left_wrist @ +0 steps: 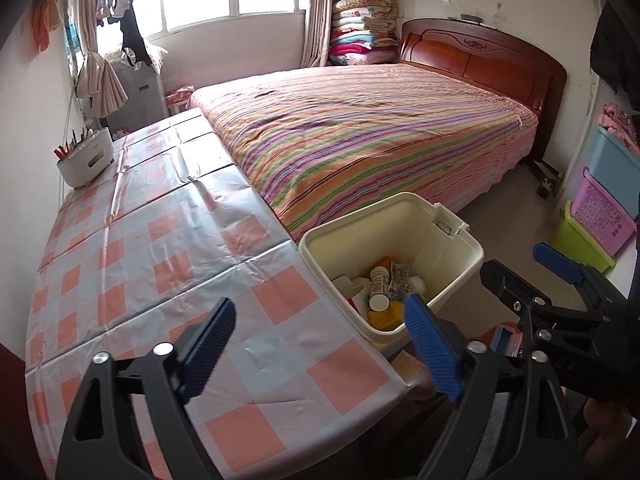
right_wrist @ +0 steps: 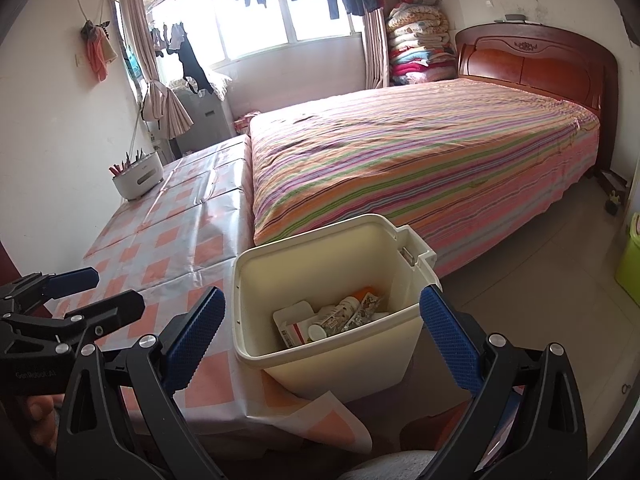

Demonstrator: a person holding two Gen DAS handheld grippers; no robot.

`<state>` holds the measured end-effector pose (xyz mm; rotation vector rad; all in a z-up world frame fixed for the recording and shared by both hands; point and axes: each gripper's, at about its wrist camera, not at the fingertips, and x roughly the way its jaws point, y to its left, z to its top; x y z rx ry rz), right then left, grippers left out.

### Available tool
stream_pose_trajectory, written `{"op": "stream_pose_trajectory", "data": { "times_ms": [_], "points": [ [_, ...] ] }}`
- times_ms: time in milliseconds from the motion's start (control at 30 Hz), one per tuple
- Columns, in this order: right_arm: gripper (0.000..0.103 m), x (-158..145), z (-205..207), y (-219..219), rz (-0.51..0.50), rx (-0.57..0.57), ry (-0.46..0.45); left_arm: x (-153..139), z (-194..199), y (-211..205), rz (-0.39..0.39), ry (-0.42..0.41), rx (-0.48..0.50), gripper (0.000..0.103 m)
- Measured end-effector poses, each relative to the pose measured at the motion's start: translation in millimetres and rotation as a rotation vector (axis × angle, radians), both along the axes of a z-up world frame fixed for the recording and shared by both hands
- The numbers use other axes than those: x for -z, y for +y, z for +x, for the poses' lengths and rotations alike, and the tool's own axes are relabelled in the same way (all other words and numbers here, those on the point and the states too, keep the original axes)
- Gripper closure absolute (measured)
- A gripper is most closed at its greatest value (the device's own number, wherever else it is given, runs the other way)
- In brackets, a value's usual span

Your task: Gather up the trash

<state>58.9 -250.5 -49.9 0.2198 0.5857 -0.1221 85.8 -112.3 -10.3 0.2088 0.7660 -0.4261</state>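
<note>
**Trash in the bin, both grippers empty**

Writing was legible only on the left gripper's body, lower left of the right view: "Gen Robot.AI". One cream bin (right_wrist: 332, 356) stood low centre beside the table (left_wrist: 140, 264), holding trash (right_wrist: 340, 316): bottles, a carton, wrappers. Left gripper (left_wrist: 320, 352) and right gripper (right_wrist: 324, 340) gaped wide, grasping nothing.
</note>
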Motion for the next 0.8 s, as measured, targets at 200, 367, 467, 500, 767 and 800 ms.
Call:
{"op": "stream_pose_trajectory", "data": {
  "times_ms": [200,367,467,500,767,800],
  "points": [
    [0.007,1.0,3.7,-5.5,-0.004,0.014,0.0,3.6,5.3,-9.8,-0.002,0.011,0.016,0.013],
    [0.007,2.8,7.6,-8.0,-0.006,0.021,0.005,5.7,7.7,-12.0,-0.013,0.007,0.031,0.013],
    [0.007,4.0,9.3,-8.8,-0.006,0.021,0.006,6.8,9.4,-11.7,-0.021,0.004,0.033,0.013],
    [0.007,4.5,10.2,-9.0,-0.005,0.02,0.007,6.9,9.7,-11.5,-0.02,-0.002,0.033,0.013],
    [0.007,6.2,14.7,-6.7,-0.013,0.01,0.011,5.6,7.5,-13.3,0.003,-0.05,0.033,0.013],
    [0.007,5.7,14.4,-6.2,-0.014,0.01,0.011,5.0,7.5,-13.0,0.004,-0.055,0.032,0.013]
  ]
}}
